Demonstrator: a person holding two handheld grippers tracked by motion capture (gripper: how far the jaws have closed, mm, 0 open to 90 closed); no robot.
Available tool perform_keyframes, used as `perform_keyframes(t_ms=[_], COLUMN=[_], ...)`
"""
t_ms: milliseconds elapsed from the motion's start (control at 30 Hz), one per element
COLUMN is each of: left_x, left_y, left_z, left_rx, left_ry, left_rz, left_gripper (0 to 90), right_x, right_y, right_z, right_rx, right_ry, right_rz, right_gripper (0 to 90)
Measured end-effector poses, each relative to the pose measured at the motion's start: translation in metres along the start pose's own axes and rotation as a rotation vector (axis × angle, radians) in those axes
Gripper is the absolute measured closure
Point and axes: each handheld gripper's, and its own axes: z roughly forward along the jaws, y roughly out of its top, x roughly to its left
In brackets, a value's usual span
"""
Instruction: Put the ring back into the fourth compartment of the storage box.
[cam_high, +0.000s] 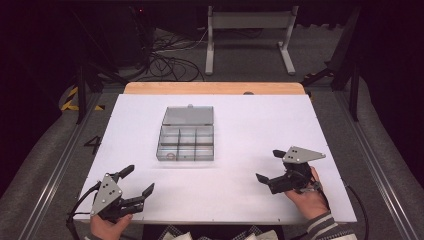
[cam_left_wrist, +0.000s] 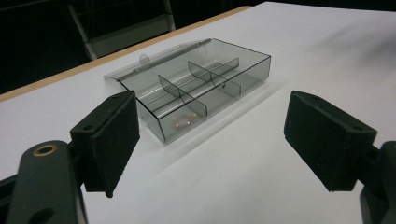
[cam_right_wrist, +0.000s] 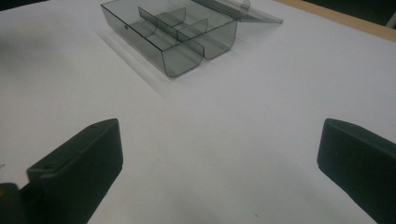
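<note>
One clear box (cam_high: 186, 141) is sitting far ahead, between the two grippers, left (cam_high: 136, 184) and right (cam_high: 270, 166), both gaping wide, holding nothing.

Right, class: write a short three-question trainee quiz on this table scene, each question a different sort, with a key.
1. True or false: the lid of the compartment box lies folded open.
2. Where does the small ring sit? A) in a near corner compartment B) on the white table C) on the lid
3. What do the left gripper and the right gripper hold?

Key: 1 true; 2 A; 3 nothing, both are open above the table.
</note>
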Motion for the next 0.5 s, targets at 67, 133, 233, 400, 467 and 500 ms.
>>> perform_keyframes(t_ms=[67, 133, 233, 400, 467, 500], left_x=[0.0, 0.0, -0.001, 0.0, -0.001, -0.001], left_y=[0.0, 0.0, 0.0, 0.0, 0.0, 0.0], left_z=[0.0, 0.0, 0.001, 0.001, 0.001, 0.001], left_rx=[-0.001, 0.0, 0.001, 0.004, 0.003, 0.003], left_ry=[0.0, 0.0, -0.002, -0.003, -0.002, -0.003], left_rz=[0.004, 0.004, -0.003, 0.002, 0.002, 0.003], left_gripper=[18.7, 18.7, 18.7, 18.7, 18.7, 18.7], right_x=[-0.002, -0.005, -0.008, -0.011, -0.011, -0.011], right_y=[-0.006, -0.011, -0.021, -0.034, -0.037, -0.04], right_z=[-0.003, -0.006, -0.012, -0.021, -0.022, -0.023], right_rx=[0.002, 0.009, 0.021, 0.014, 0.014, 0.017], right_ry=[-0.004, -0.008, -0.019, -0.036, -0.04, -0.041], right_rz=[0.01, 0.019, 0.03, 0.048, 0.052, 0.057], right_gripper=[0.8, 0.8, 0.8, 0.8, 0.8, 0.8])
